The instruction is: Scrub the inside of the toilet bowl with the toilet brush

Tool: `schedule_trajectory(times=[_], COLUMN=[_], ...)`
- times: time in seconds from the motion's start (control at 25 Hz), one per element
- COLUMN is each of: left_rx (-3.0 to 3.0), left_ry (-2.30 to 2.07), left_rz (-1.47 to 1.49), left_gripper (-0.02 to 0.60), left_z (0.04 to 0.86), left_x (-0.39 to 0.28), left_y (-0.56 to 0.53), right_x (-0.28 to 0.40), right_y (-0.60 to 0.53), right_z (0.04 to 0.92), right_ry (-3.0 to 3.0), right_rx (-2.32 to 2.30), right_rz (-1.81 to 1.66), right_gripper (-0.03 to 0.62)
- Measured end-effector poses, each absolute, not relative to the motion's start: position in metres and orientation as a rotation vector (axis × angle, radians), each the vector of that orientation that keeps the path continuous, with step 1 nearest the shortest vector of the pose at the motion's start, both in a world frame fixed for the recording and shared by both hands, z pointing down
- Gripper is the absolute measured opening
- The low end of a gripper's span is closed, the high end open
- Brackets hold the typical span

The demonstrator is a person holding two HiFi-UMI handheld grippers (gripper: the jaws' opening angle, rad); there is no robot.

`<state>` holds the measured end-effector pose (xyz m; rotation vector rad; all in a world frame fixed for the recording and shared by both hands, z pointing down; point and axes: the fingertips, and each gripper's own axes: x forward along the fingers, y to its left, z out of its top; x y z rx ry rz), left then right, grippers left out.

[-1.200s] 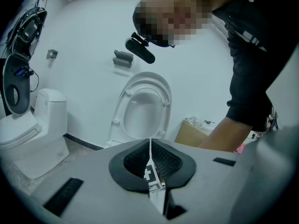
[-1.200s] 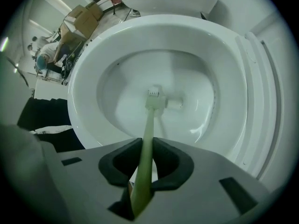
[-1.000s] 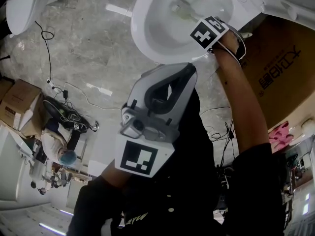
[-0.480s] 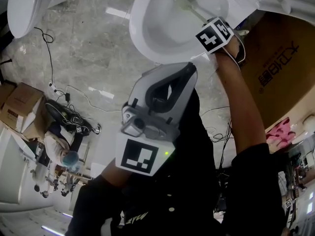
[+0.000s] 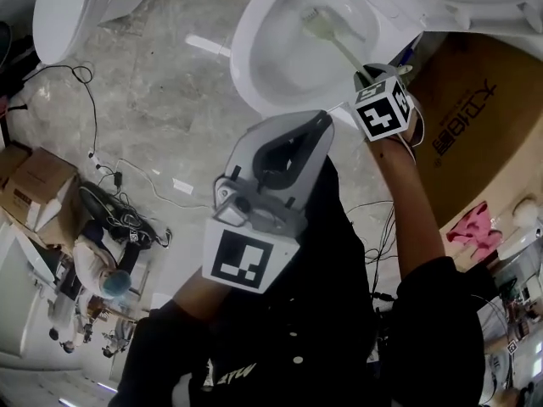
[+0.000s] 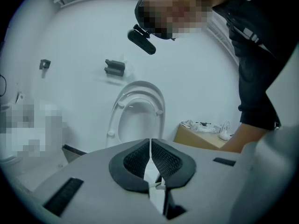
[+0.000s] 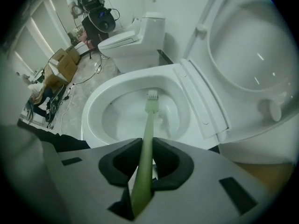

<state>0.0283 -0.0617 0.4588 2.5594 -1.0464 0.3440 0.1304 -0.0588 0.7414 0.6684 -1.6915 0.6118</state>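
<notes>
Pale green plastic, the brush (image 7: pixel 148 120) runs up between the jaws of the right gripper (image 7: pixel 145 160), which are clamped tight on its handle. Its bristled head is down inside the white bowl (image 7: pixel 96 108), close to the far inner wall; whether the bristles press on the porcelain cannot be told. The lid (image 7: pixel 247 55) stands raised behind the bowl. In the head view the right gripper is at the bowl's near rim, at the end of an outstretched arm in a dark sleeve.

The left gripper (image 5: pixel 318 125) is held back from the bowl, in front of the person's chest. Its jaws are pressed together with nothing between them.

A cardboard box (image 5: pixel 475 108) stands just beside the bowl on the right. A second toilet (image 5: pixel 76 7) is well apart at the upper left. Cables (image 5: pixel 93 155) trail over the grey stone floor (image 5: pixel 161 100), and another person (image 5: pixel 97 265) sits near them
</notes>
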Motion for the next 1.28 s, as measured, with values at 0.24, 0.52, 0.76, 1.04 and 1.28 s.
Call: schedule_trajectory(times=[0.24,0.52,0.76,1.04,1.28], left_rx=[2.553,2.639,2.677,2.727,2.756], left_ry=[-1.048,-1.034,-1.109,-1.158,-1.205], left_rz=[0.377,0.365,0.276,0.2,0.114], left_gripper=[0.035,0.035,0.035,0.035,0.035], left_z=[0.428,0.363,0.291,0.214,0.155], left_x=[0.024,0.025,0.012,0.004,0.002], left_y=[-0.062,-0.053,-0.053,-0.042,-0.035], right_x=[0.13,0.127,0.125,0.123,0.121], right_y=[-0.056,-0.052,-0.042,-0.035,-0.033], right_z=[0.659,0.535,0.428,0.319,0.234], right_ry=[-1.78,-1.92,-2.016,-2.112,-2.23], right_rx=[0.775,0.939,1.063,1.175,1.306], right_rz=[0.583,0.508,0.382,0.341,0.222], right_gripper=[0.087,0.087,0.087,0.087,0.087])
